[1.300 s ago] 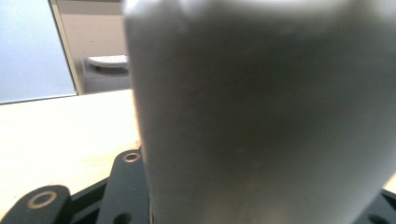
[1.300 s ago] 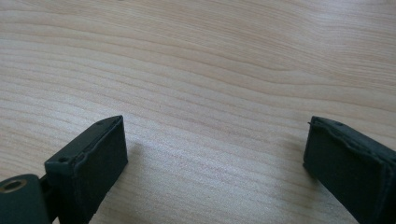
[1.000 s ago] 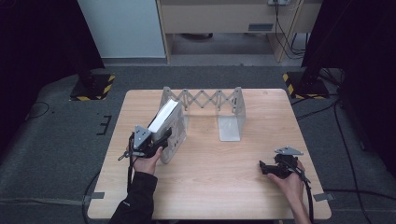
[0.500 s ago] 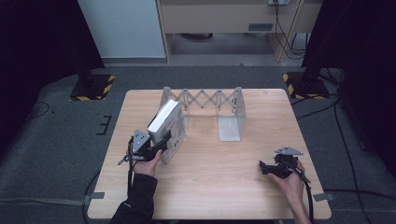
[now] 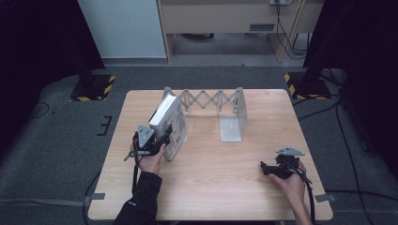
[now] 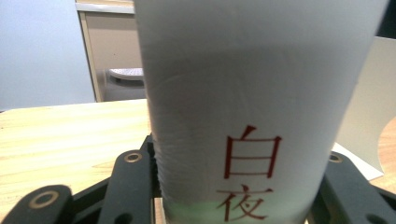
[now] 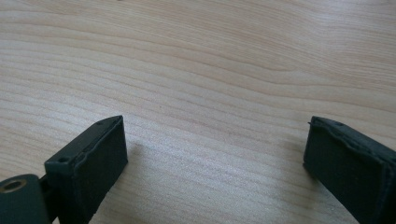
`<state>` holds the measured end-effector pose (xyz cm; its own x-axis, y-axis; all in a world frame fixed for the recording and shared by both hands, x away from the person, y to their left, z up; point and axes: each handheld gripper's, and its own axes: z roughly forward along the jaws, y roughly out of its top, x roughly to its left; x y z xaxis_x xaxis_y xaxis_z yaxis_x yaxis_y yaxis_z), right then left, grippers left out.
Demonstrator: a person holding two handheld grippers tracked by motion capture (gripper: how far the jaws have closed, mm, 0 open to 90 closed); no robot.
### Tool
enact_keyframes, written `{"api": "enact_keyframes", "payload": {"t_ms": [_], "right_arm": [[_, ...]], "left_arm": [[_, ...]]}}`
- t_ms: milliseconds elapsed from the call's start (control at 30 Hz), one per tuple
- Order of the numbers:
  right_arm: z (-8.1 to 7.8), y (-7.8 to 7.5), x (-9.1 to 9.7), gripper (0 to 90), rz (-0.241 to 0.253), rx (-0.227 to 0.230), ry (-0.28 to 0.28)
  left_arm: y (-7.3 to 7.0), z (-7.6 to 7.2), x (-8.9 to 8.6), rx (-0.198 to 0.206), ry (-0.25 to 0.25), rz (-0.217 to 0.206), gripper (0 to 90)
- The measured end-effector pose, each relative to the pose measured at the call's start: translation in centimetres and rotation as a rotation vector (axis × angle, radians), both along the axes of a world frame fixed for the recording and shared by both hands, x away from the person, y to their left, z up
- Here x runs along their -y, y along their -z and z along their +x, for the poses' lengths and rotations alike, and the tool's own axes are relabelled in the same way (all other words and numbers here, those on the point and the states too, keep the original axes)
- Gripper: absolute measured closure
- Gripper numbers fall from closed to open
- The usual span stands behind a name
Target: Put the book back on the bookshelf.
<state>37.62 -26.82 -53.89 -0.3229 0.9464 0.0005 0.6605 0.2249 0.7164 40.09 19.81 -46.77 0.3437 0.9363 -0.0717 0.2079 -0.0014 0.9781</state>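
A: Status of the work?

B: The left gripper [image 5: 157, 140] clamps the book [image 5: 166, 122]; its jaws have just been closing, with the book between them, and both now press on the covers. In the left gripper view the book [image 6: 261, 102] stands spine-on between the two jaws. The book sits at 9 o'clock on the table [image 5: 211, 187], tilted, beside the left plate of the rack [image 5: 213, 105]. Judged from this, the grasp is done; standing the book inside the rack remains.

A: And the other hand?

B: The right gripper [image 5: 270, 169] rests at 4 o'clock, jaws wide, nothing between them, over bare wood [image 7: 196, 70].

A: What cannot be read?

B: The book hides the rack's left plate, so contact between them cannot be told. The spine's red characters are cut off at the bottom edge. The book's lower end is hidden behind the hand.
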Motion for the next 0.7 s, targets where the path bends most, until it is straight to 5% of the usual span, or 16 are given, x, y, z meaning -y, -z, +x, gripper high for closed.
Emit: {"api": "enact_keyframes", "payload": {"t_ms": [433, 700], "right_arm": [[0.0, 0.0, -0.1, 6.4, 0.000, 0.002, 0.002], [0.0, 0.0, 0.0, 6.4, 0.000, 0.000, 0.001]], "left_arm": [[0.1, 1.3, 1.3, 0.009, 0.001, 0.007, 50.5], [0.3, 0.9, 0.8, -0.011, 0.052, -0.002, 47.1]]}}
